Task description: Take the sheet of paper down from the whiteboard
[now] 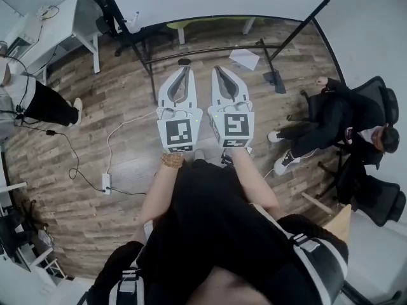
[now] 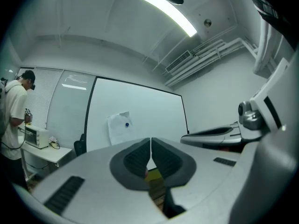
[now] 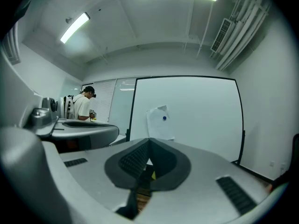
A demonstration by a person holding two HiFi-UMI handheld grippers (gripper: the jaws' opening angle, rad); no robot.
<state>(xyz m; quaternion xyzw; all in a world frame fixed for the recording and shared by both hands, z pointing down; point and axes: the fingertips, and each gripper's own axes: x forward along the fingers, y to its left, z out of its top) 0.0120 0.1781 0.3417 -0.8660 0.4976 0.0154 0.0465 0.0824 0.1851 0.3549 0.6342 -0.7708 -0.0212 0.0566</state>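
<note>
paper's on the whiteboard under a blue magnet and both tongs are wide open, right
No: both tongs are shut and empty, as the left gripper view shows for the left tongs and the right gripper view for the right tongs. The paper does hang on the whiteboard under a blue magnet.

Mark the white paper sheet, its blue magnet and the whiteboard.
white paper sheet (image 3: 159,128), right gripper view, sheet's middle.
blue round magnet (image 3: 164,118), right gripper view, its face.
whiteboard (image 3: 205,115), right gripper view, bare surface.
</note>
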